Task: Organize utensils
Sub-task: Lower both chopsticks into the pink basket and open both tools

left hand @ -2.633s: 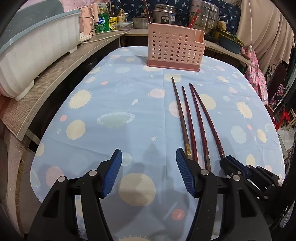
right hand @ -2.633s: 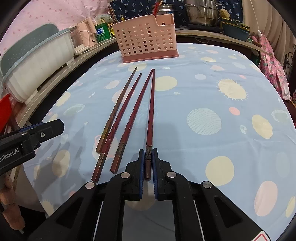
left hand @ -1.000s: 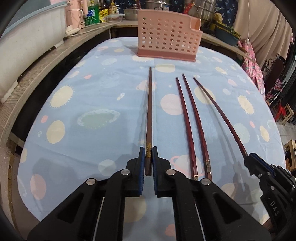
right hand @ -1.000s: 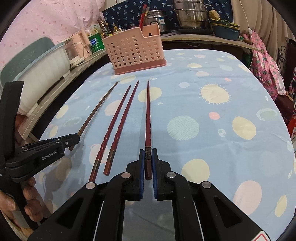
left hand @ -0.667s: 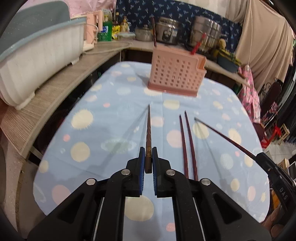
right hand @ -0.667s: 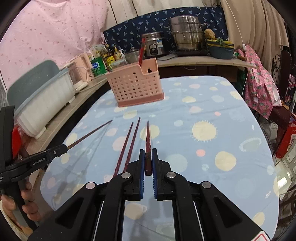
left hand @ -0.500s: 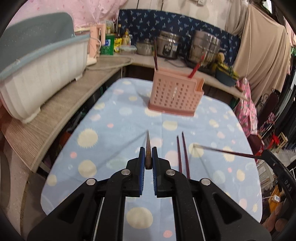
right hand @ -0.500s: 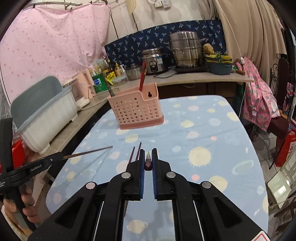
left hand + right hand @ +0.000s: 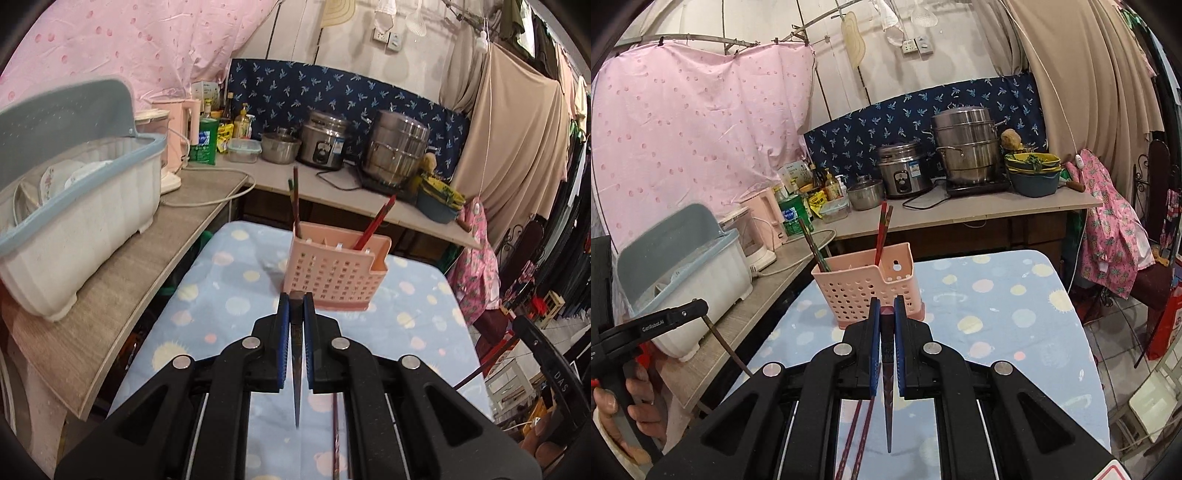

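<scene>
Chopstick [image 9: 296, 369] hangs tip-down, pinched between the left gripper's [image 9: 296, 306] fingers; the right gripper [image 9: 887, 310] pinches another chopstick [image 9: 888, 398] likewise. Pink holder [image 9: 334, 273] stands at 12 o'clock on the bench [image 9: 424, 306]. Two chopsticks [image 9: 855, 443] lie below.

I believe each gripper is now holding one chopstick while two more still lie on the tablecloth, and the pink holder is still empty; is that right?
Not quite: the pink holder is not empty. The right wrist view shows chopsticks already standing in it. The rest holds: the left gripper and right gripper each grip one chopstick, and two lie on the tablecloth.
</scene>
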